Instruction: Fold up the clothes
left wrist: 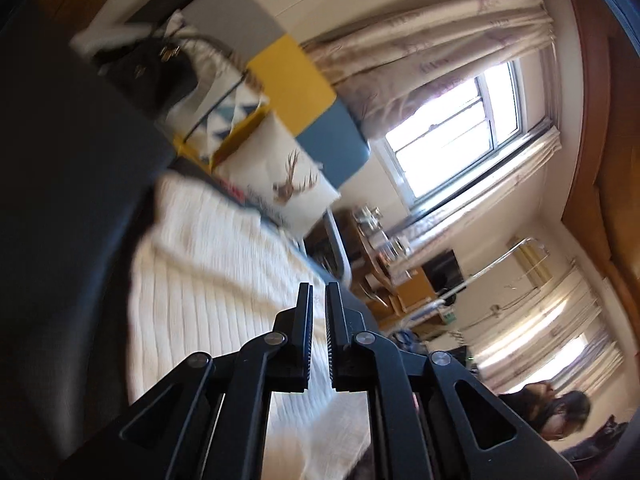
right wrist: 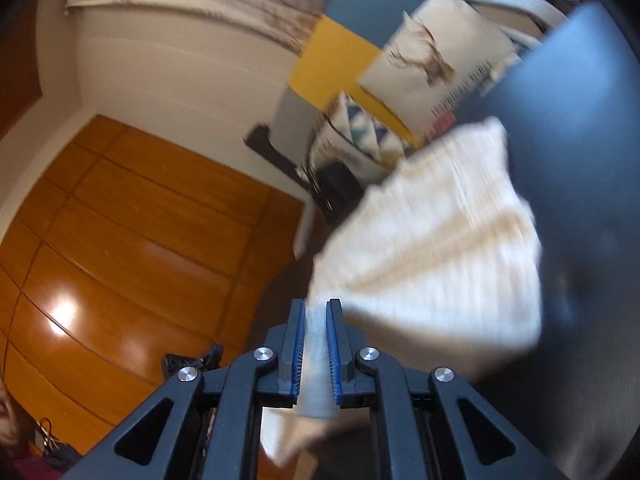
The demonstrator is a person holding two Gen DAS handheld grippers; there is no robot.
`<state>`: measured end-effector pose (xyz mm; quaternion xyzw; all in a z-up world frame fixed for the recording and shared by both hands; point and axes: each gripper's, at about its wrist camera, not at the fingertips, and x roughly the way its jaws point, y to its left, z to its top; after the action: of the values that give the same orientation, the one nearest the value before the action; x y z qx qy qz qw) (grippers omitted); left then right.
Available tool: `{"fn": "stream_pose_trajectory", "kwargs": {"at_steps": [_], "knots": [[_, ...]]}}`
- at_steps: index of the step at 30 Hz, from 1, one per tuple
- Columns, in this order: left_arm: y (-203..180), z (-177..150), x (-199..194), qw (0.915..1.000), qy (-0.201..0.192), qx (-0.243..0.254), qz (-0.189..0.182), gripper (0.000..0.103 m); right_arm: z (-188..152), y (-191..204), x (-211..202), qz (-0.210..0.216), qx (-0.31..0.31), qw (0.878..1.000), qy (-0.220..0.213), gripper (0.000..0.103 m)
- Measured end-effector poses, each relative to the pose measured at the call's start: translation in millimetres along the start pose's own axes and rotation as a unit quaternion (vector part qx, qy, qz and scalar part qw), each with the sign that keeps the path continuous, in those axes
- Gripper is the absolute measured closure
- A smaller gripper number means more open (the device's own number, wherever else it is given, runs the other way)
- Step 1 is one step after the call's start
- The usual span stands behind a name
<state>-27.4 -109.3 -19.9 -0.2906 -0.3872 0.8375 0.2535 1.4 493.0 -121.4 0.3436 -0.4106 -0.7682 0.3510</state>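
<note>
Right hand-held gripper (right wrist: 317, 320) pinching white ribbed garment (right wrist: 432, 256), left hand-held gripper (left wrist: 319, 304) nearly closed, window (left wrist: 456, 128) left-view only

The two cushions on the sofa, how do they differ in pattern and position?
The deer cushion is plain white with one brown deer; the triangle cushion has blue triangles and a yellow edge. In the left wrist view, the deer cushion lies nearer the white knitted garment; the triangle cushion sits beside the black bag. Both lean against the patchwork sofa back.

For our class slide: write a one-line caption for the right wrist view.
Right gripper clamps a white ribbed garment, lifted over a dark surface.
</note>
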Motion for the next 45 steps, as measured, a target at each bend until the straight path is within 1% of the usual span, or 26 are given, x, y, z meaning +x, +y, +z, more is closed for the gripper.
{"fn": "stream_pose_trajectory", "kwargs": {"at_steps": [1,2,4,5,6,7,8,9,11,14,15,16,18,20,23,26,27,29,30,31,34,37,38,41,44,45], "knots": [[-1.4,13.4,7.3,0.9999,-0.003,0.008,0.007,0.097,12.2,0.4,4.9,0.000,-0.002,1.000,-0.010,0.094],[-0.8,21.7,17.2,0.9998,0.012,0.012,0.013,0.097,22.3,-1.1,7.7,-0.001,0.000,1.000,-0.011,0.094],[-1.7,18.3,29.2,0.9966,0.048,0.041,0.053,0.097,31.3,-2.6,16.9,-0.030,-0.013,0.999,0.018,0.093],[-1.8,16.1,34.8,0.9936,0.067,0.055,0.072,0.097,31.4,-3.6,21.9,-0.041,-0.020,0.998,0.040,0.090],[4.2,5.5,33.1,0.9906,0.092,0.059,0.082,0.097,25.8,-6.2,25.4,-0.052,-0.021,0.996,0.068,0.089],[10.2,-5.3,31.3,0.9868,0.116,0.063,0.093,0.096,17.8,-9.9,27.9,-0.069,-0.020,0.993,0.097,0.079],[16.4,-20.3,27.9,0.9811,0.142,0.066,0.113,0.091,8.6,-14.0,30.6,-0.085,-0.018,0.988,0.125,0.074],[21.7,-32.5,24.5,0.9761,0.156,0.070,0.135,0.089,-1.9,-18.8,33.5,-0.103,-0.016,0.983,0.151,0.074],[33.7,-62.3,13.0,0.9690,0.186,0.055,0.153,0.086,-23.9,-24.3,39.5,-0.146,-0.026,0.971,0.189,0.074],[35.6,-95.3,3.5,0.9637,0.219,0.036,0.149,0.078,-47.7,-23.5,51.4,-0.172,-0.045,0.959,0.223,0.074],[35.8,-106.1,0.3,0.9617,0.229,0.031,0.148,0.078,-53.3,-20.0,56.1,-0.180,-0.056,0.955,0.231,0.074],[27.4,-112.4,-3.1,0.9607,0.232,0.043,0.146,0.077,-58.1,-13.9,62.3,-0.192,-0.077,0.949,0.237,0.074],[11.5,-120.2,-1.6,0.9577,0.243,0.073,0.136,0.068,-67.1,0.3,77.6,-0.219,-0.131,0.935,0.246,0.074],[-4.0,-128.0,0.0,0.9536,0.254,0.102,0.126,0.043,-77.3,14.2,95.2,-0.241,-0.188,0.915,0.262,0.074],[-3.1,-138.9,10.4,0.9438,0.290,0.097,0.125,0.041,-93.7,32.4,120.4,-0.270,-0.264,0.881,0.286,0.073],[1.7,-147.6,22.6,0.9335,0.316,0.088,0.145,0.041,-109.8,35.6,131.3,-0.286,-0.289,0.862,0.302,0.073],[0.6,-152.8,27.1,0.9251,0.325,0.101,0.169,0.041,-112.9,35.8,132.4,-0.288,-0.290,0.861,0.302,0.073],[-5.7,-165.4,38.5,0.9049,0.337,0.146,0.214,0.041,-117.5,33.7,131.8,-0.289,-0.282,0.864,0.301,0.073],[-6.9,-170.0,43.1,0.8976,0.344,0.155,0.228,0.041,-119.1,32.2,130.9,-0.291,-0.278,0.865,0.299,0.073],[-7.7,-173.6,47.3,0.8934,0.348,0.156,0.237,0.041,-120.7,30.8,130.1,-0.293,-0.273,0.867,0.296,0.073],[-13.2,-174.6,50.6,0.8975,0.339,0.148,0.240,0.041,-127.3,25.0,131.1,-0.308,-0.268,0.862,0.299,0.073],[-24.2,-164.2,41.8,0.9066,0.308,0.153,0.244,0.041,-133.3,18.9,130.1,-0.312,-0.270,0.859,0.303,0.073],[-23.9,-160.0,40.2,0.9096,0.308,0.142,0.240,0.041,-133.9,17.6,129.5,-0.310,-0.270,0.860,0.301,0.073],[-10.9,-153.2,49.5,0.9168,0.328,0.076,0.215,0.041,-133.3,16.3,127.8,-0.302,-0.271,0.864,0.297,0.072],[2.2,-159.8,71.8,0.8981,0.355,0.056,0.254,0.041,-132.6,15.0,126.1,-0.294,-0.271,0.868,0.293,0.071],[4.5,-160.3,76.1,0.8960,0.358,0.048,0.259,0.041,-132.4,14.5,125.6,-0.291,-0.271,0.870,0.292,0.071]]}}
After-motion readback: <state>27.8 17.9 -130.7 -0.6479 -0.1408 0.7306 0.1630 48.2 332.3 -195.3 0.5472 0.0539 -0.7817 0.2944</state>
